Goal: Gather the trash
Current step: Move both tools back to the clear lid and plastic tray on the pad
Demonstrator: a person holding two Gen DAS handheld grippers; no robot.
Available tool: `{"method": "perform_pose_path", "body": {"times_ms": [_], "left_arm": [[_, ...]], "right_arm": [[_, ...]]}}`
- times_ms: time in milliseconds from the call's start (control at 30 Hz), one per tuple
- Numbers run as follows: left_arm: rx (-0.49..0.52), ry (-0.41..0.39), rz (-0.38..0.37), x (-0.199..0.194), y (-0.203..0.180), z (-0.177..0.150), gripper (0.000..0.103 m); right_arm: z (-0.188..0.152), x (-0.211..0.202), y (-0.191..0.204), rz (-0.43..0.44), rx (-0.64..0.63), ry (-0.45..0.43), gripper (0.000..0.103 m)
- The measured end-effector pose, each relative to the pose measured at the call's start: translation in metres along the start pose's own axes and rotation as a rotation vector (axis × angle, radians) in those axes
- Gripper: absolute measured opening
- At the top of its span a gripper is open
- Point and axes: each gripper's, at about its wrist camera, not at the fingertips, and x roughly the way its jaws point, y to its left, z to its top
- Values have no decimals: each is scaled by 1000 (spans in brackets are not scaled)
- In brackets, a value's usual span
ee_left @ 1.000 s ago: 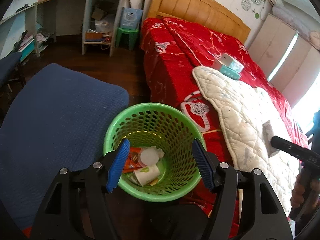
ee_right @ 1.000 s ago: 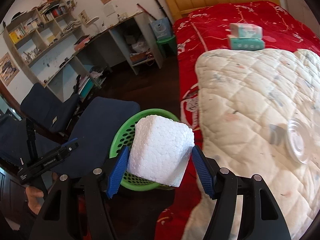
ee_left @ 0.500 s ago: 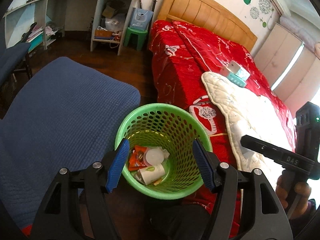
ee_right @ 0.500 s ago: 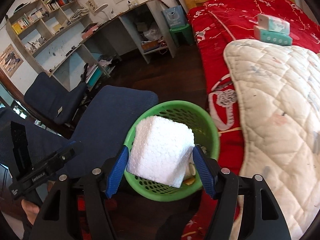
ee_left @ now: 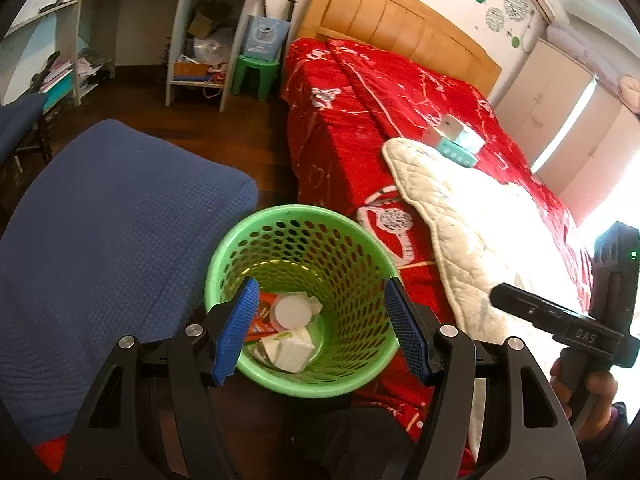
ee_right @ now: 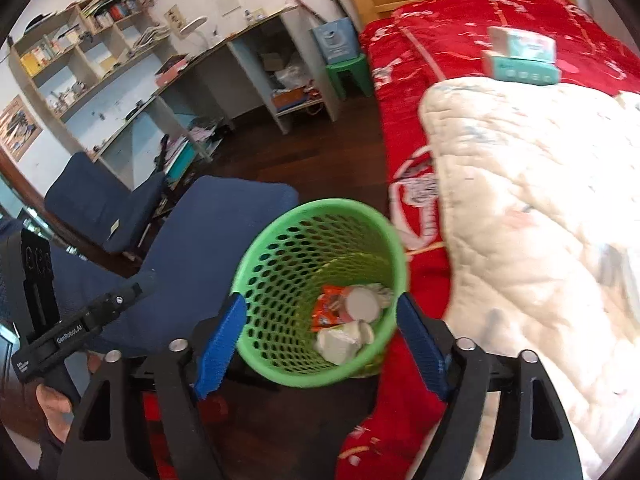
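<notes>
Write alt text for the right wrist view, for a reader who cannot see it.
The open right gripper hangs empty above a green mesh waste basket holding a white foam block, cups and orange wrappers. The basket stands on dark floor between a blue chair and a red-covered bed.

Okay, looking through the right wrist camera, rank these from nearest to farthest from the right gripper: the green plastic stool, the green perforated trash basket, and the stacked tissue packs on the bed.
From the right gripper:
1. Green perforated trash basket, directly ahead, below the open fingers.
2. Stacked tissue packs, upper right, on the red bedspread.
3. Green plastic stool, top centre, on the floor beside the bed's head.

Packs and stool are fairly close to call.
</notes>
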Motion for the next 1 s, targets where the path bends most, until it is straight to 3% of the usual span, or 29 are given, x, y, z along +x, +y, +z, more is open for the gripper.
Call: {"method": "perform_pose_path", "body": {"times_ms": [100, 667, 1000], "left_arm": [[14, 8, -9, 3, -10, -1, 70], [169, 100, -110, 34, -101, -10, 70], [248, 151, -182, 61, -169, -13, 70]], "right_arm": [[-5, -18, -21, -31, 22, -19, 77], [-47, -117, -159, -294, 146, -91, 81], [-41, -168, -239, -433, 126, -114, 81]]}}
